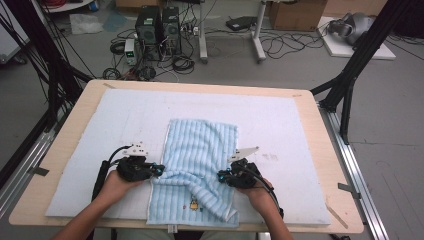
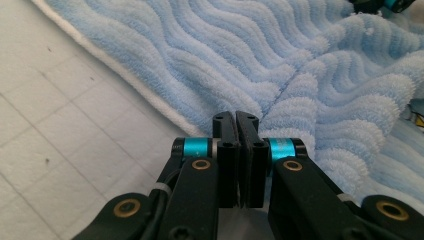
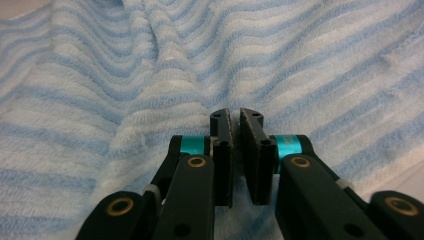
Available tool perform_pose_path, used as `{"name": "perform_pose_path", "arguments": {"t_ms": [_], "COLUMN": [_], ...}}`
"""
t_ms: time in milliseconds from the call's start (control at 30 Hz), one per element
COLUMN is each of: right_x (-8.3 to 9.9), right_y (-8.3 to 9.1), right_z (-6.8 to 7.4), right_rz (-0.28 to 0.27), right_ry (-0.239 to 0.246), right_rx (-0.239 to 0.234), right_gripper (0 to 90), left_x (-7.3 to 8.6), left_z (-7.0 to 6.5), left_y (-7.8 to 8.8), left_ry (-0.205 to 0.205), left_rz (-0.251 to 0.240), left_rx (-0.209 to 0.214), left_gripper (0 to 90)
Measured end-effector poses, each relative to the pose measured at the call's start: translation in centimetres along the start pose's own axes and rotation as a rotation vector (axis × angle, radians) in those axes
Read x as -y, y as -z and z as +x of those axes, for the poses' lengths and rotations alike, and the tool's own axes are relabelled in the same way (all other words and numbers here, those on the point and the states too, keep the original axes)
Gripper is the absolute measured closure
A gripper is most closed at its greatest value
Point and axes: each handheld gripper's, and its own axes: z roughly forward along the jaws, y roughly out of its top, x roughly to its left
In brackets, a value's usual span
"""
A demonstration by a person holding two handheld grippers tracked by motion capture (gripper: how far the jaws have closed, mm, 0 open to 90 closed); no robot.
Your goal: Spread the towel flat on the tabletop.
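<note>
The counter (image 1: 65, 145) carries a white mat (image 1: 280, 125), and on the mat lies the blue striped towel (image 1: 200, 145), which I take as the landmark. The towel lies in the middle of the mat, toward the person's side; its far part is flat, while its near part is bunched and partly turned over on itself.

The left gripper (image 1: 159, 169) is at the left edge of the towel, about halfway along it. In the left gripper view its jaws stand nearly together at the white hem, and it seems to pinch the towel's edge there, although the cloth between the pads is hard to see. The right gripper (image 1: 222, 176) is at the right edge of the towel, across from the left one. Its jaws are narrow too, with a little cloth pressed in the slit.

I judge that the step in hand is the grasp of both side edges for a fold. The next move calls for lifting both edges together, level and at one pace, so the towel does not slip out or twist.
</note>
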Motion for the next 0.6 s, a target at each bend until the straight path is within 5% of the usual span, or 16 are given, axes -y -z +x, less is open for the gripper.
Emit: {"name": "perform_pose_path", "arguments": {"t_ms": [100, 167, 400, 600], "right_x": [-0.2, -0.3, -0.4, -0.3], "right_y": [0.2, 0.5, 1.3, 2.1], "right_z": [-0.5, -1.1, -2.8, -3.2], "right_rz": [-0.047, -0.090, -0.173, -0.227], "right_ry": [-0.028, -0.052, -0.117, -0.135], "right_rx": [0.013, 0.033, 0.075, 0.091], "right_gripper": [68.4, 64.4, 60.3, 57.7], "left_x": [-0.6, -1.3, -5.0, -7.3], "left_z": [0.7, 1.4, 5.6, 8.3], "left_y": [0.2, 0.3, -0.4, -3.1], "left_ry": [0.043, 0.060, 0.168, 0.214], "left_rz": [-0.049, -0.092, -0.244, -0.211], "left_rx": [-0.045, -0.069, -0.137, -0.194], "left_gripper": [58.8, 52.6, 48.3, 49.0]}}
